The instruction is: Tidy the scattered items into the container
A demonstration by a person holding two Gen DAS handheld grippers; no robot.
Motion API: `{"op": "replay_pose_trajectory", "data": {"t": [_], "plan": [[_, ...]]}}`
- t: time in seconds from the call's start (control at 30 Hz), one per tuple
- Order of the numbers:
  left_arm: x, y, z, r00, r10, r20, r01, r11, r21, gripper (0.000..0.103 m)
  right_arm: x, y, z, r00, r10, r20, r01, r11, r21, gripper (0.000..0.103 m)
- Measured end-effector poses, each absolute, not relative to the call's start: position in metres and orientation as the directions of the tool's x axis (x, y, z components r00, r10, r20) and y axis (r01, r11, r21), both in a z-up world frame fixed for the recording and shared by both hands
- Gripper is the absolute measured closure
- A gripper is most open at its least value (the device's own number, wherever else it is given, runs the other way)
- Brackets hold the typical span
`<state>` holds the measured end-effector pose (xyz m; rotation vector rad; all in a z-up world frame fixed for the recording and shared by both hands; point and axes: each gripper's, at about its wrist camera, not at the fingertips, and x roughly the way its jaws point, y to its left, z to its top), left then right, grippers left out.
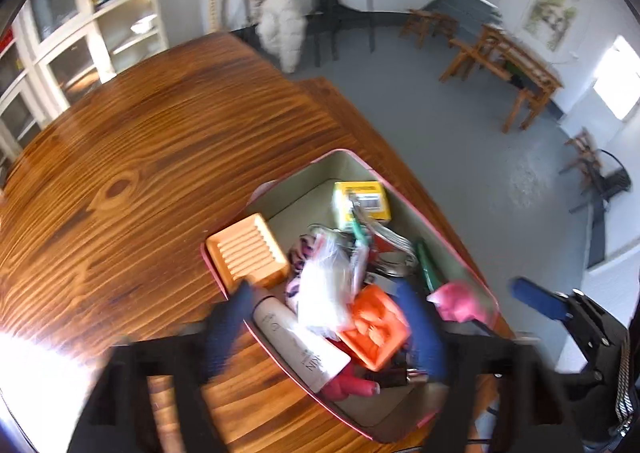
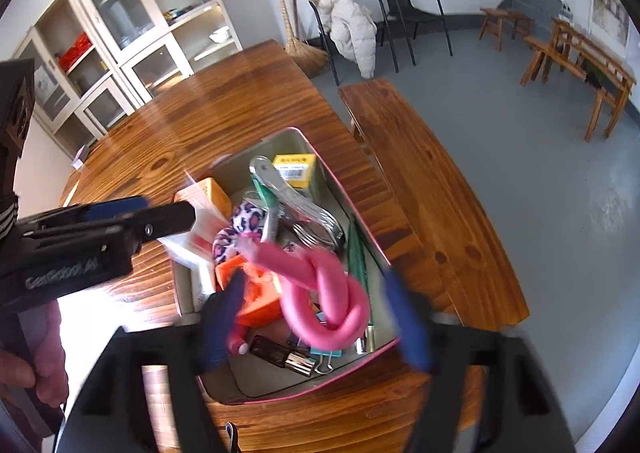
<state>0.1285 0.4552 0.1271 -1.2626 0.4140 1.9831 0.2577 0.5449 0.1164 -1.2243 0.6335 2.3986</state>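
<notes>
A rectangular container with pink rim and pale grey-green lining (image 2: pixel 308 141) is seen near the edge of a glossy brown wooden table (image 2: pixel 224 101), and it is filled with mixed items. At its far end a small yellow cardboard box with a barcode label (image 2: pixel 294 171) is lodged, and beside that a silvery metal clip with a green part (image 2: pixel 266 189) is tilted over a bundle of forks (image 2: pixel 316 233). A knotted pink foam tube (image 2: pixel 320 293) is draped across the middle of the contents, above an orange moulded plastic tray (image 1: pixel 374 327) and a leopard-print pink fabric piece (image 2: pixel 244 221). A white cylindrical bottle with grey lettering (image 1: pixel 300 345) lies along the container's left wall in the left wrist view, and an orange ribbed plastic soap dish (image 1: pixel 248 251) is propped on the rim just above it, partly hanging outside. A crumpled clear plastic bag (image 1: pixel 324 289) is resting between them. The left gripper (image 1: pixel 324 333) is held above the container with its blue fingers spread wide, nothing being pressed between them; motion blur is seen on it. The right gripper (image 2: pixel 316 317) is likewise splayed wide over the pink tube, which is not clamped. A long wooden bench (image 2: pixel 432 205) is placed beside the table on a grey floor (image 2: pixel 540 193), and two black chairs (image 2: pixel 412 13), one draped with a white padded coat (image 2: pixel 352 25), are set against the far wall beside a white glass-door cabinet (image 2: pixel 132 25).
</notes>
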Motion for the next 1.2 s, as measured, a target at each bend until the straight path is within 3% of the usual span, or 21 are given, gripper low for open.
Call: {"op": "replay_pose_trajectory", "data": {"t": [0.53, 0.6, 0.7, 0.83, 0.87, 0.9, 1.2], "plan": [[0.133, 0.43, 0.137, -0.309, 0.38, -0.872, -0.675, -0.734, -0.08, 0.017, 0.283, 0.557, 0.102, -0.527, 0.058, -0.848, -0.519, -0.812, 0.267, 0.018], [0.136, 0.429, 0.141, -0.315, 0.367, -0.875, -0.676, -0.734, -0.064, 0.017, 0.283, 0.553, 0.105, -0.52, 0.052, -0.852, -0.51, -0.819, 0.262, 0.016], [0.141, 0.427, 0.146, -0.307, 0.352, -0.884, -0.679, -0.732, -0.056, 0.017, 0.284, 0.545, 0.111, -0.514, 0.051, -0.856, -0.501, -0.829, 0.251, 0.001], [0.154, 0.423, 0.151, -0.314, 0.346, -0.884, -0.683, -0.729, -0.043, 0.017, 0.285, 0.535, 0.12, -0.499, 0.071, -0.863, -0.499, -0.839, 0.219, 0.0], [0.157, 0.422, 0.152, -0.314, 0.347, -0.884, -0.683, -0.729, -0.044, 0.013, 0.285, 0.533, 0.121, -0.494, 0.074, -0.867, -0.499, -0.84, 0.213, 0.0], [0.16, 0.421, 0.155, -0.319, 0.349, -0.881, -0.683, -0.729, -0.042, 0.0, 0.285, 0.532, 0.122, -0.489, 0.076, -0.869, -0.5, -0.841, 0.208, 0.0], [0.175, 0.41, 0.189, -0.387, 0.399, -0.831, -0.679, -0.733, -0.035, 0.0, 0.292, 0.522, 0.145, -0.471, 0.154, -0.868, -0.498, -0.859, 0.117, 0.0]]}}
